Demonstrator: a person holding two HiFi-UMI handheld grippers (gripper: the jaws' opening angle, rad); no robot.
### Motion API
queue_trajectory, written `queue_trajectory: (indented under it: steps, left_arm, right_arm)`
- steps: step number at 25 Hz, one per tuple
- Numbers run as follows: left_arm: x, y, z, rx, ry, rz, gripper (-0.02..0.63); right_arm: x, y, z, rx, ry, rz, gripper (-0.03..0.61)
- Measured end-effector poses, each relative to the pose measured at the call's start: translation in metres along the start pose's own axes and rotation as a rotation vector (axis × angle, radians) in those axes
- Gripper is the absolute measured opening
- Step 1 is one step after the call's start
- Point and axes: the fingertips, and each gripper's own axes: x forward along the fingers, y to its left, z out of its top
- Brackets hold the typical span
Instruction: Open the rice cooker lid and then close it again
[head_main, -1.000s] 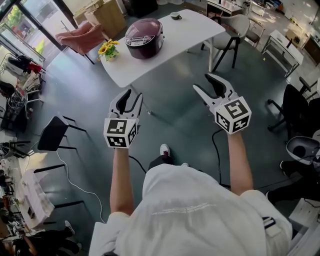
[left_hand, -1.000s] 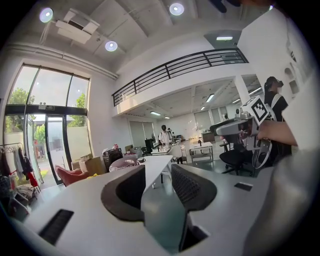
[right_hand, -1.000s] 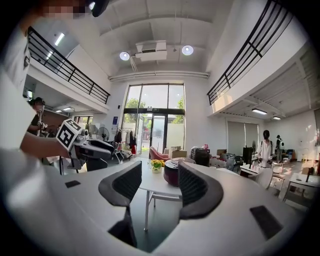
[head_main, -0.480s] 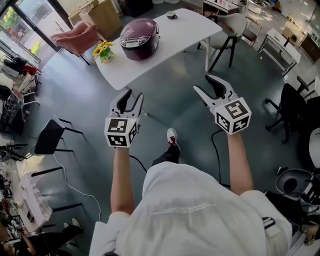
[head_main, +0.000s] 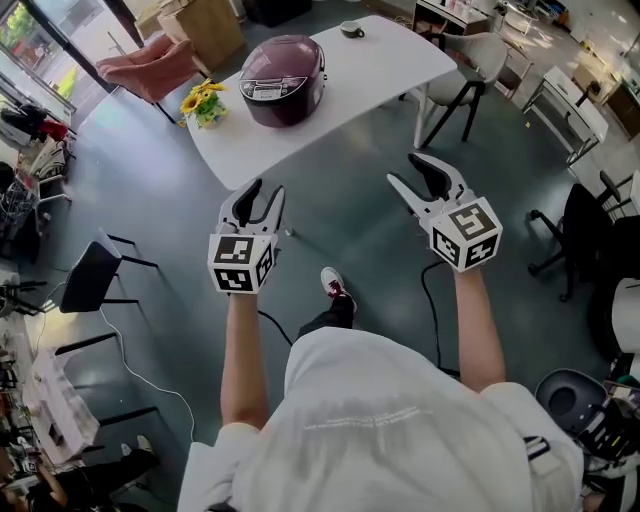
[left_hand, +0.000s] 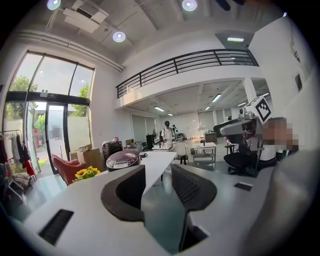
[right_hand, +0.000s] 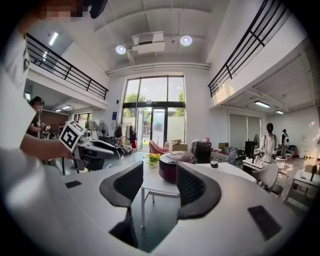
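The maroon rice cooker (head_main: 283, 78) stands with its lid down on the left part of a white table (head_main: 380, 60), well ahead of both grippers. It also shows far off as the cooker (left_hand: 122, 159) and the cooker (right_hand: 170, 166). My left gripper (head_main: 262, 192) is held out over the floor, open and empty, as the left gripper (left_hand: 157, 172) view confirms. My right gripper (head_main: 408, 168) is open too; its jaws have just been closing a little with nothing between them, seen at the right gripper (right_hand: 159, 170).
Yellow flowers (head_main: 203, 100) sit at the table's left end and a small cup (head_main: 351, 30) at its far side. A pink armchair (head_main: 150, 70), a grey chair (head_main: 470, 55) and a black chair (head_main: 90, 275) stand around. A cable (head_main: 430, 300) lies on the floor.
The person has stepped forward toward the table; the foot on the floor has shifted. Both grippers stay held out in front, empty.
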Motion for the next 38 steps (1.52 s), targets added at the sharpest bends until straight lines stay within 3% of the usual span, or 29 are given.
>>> queue_trajectory:
  steps: [13, 24, 29, 38]
  left_arm:
    - [0.114, 0.068, -0.009, -0.043, 0.061, -0.028, 0.178]
    - [0.185, 0.136, -0.031, -0.099, 0.129, -0.015, 0.176]
    - [0.199, 0.181, -0.033, -0.15, 0.124, 0.046, 0.177]
    - [0.223, 0.222, -0.02, -0.16, 0.137, 0.162, 0.176]
  right_arm:
    - [0.113, -0.064, -0.004, 0.036, 0.071, 0.02, 0.213]
    - [0.244, -0.086, -0.011, 0.041, 0.14, 0.125, 0.212]
    - [0.288, -0.099, -0.007, 0.005, 0.141, 0.154, 0.212]
    - [0.346, -0.143, 0.014, -0.005, 0.089, 0.225, 0.209]
